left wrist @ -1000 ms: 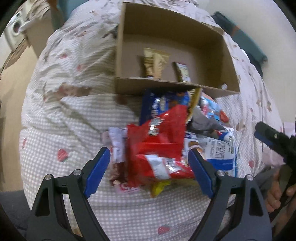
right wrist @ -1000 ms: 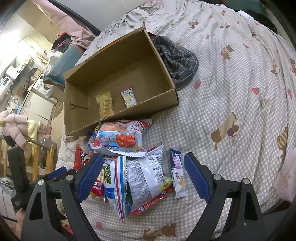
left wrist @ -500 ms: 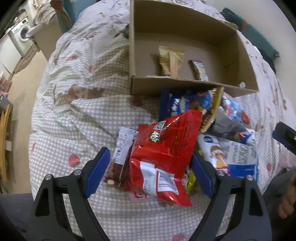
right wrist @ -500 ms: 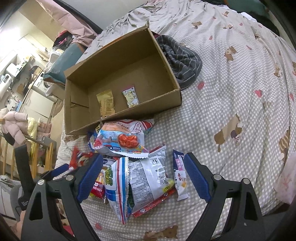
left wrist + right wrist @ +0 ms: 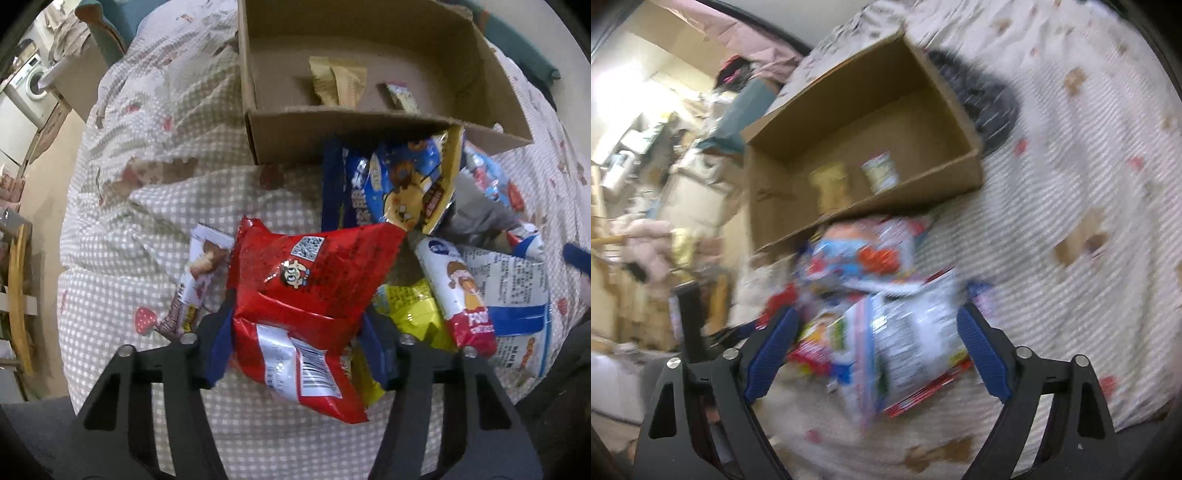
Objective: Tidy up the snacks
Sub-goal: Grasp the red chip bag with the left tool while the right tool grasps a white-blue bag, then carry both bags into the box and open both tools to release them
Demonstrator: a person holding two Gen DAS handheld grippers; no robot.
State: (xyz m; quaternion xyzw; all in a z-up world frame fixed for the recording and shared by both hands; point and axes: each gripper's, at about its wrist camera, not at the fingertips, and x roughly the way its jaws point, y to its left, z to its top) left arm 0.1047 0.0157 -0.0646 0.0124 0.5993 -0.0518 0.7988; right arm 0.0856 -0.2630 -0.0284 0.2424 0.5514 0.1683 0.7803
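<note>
Left gripper (image 5: 295,343): fingers closing on the red bag (image 5: 310,295), blue pads pressing its two sides, the bag filling the gap and jutting out ahead of the tips.

Right gripper (image 5: 875,354): fingers spread wide, gripping nothing; the white bag (image 5: 908,339) is lying between and just ahead of them. This view is blurring heavily.

Box (image 5: 369,122): sitting open well ahead of both pairs of fingers, on the checked quilt (image 5: 147,229). Inside, a tan packet (image 5: 338,83) and a small packet (image 5: 400,96) are lying near the front wall, side by side, apart.

Blue bag (image 5: 395,188): leaning against the box's front wall, just beyond the red bag's far corner.

Wafer bar (image 5: 195,284): lying just outside the left finger of the left gripper, beside the red bag.

Yellow pack (image 5: 413,314): lying just outside the right finger of the left gripper, partly under the red bag.

Cake roll (image 5: 458,295): lying further right, next to the yellow pack.
</note>
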